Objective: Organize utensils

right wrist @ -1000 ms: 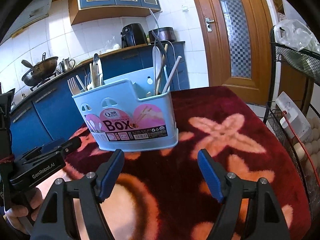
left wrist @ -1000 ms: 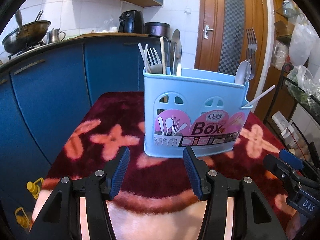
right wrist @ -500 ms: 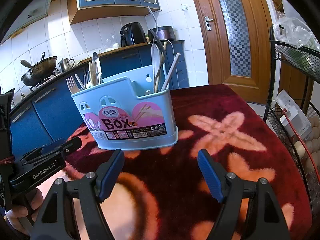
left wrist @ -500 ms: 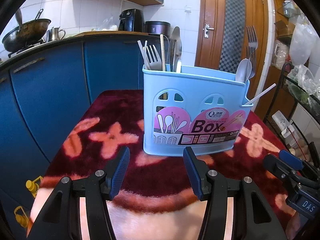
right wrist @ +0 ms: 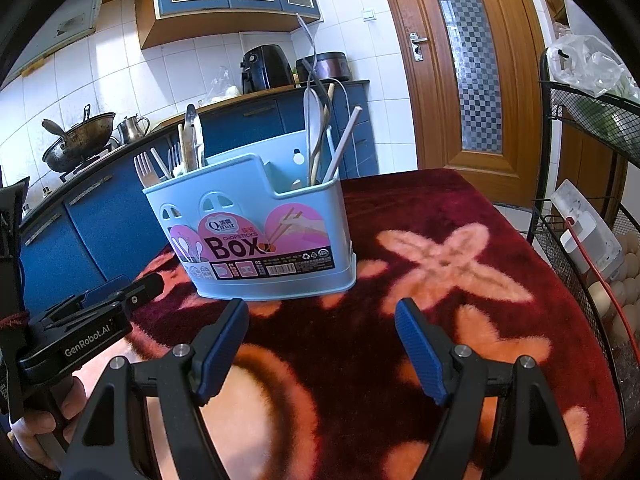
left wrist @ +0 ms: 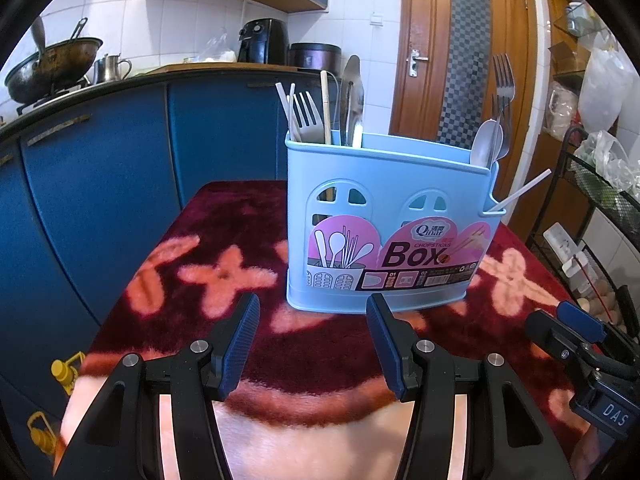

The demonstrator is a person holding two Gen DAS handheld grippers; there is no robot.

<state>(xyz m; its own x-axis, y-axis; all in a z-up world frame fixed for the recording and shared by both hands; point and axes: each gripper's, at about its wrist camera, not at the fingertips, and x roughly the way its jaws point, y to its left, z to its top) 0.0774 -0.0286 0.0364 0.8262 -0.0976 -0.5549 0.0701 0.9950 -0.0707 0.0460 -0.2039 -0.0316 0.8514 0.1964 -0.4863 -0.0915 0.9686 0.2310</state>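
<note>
Utensils stand in a light blue box (left wrist: 384, 216) in the middle of the frame, on a counter covered with a dark red furry cloth (left wrist: 224, 240) with pink flower shapes. At the left end of the box are a pale fork (left wrist: 308, 120), white chopsticks (left wrist: 285, 106), a wooden stick (left wrist: 326, 108) and metal tongs (left wrist: 354, 100). At the right end are a gray spoon (left wrist: 484, 144) and a tall metal fork (left wrist: 503, 92). A white stick (left wrist: 520, 190) leans out of the low corner slot on the right. The left gripper (left wrist: 312, 344) is at the bottom of the frame, just in front of the box and not touching it. Its blue fingers are spread apart with nothing between them. The right gripper (right wrist: 320, 348) is also wide apart and holds nothing, with only the red cloth under it. In the right wrist view the box (right wrist: 256, 216) sits in the middle left. A wok (left wrist: 52, 64) and a small kettle (left wrist: 112, 68) sit in the upper left of the frame, above blue cupboards (left wrist: 100, 184). A brown door (left wrist: 468, 52) is in the upper right.
</note>
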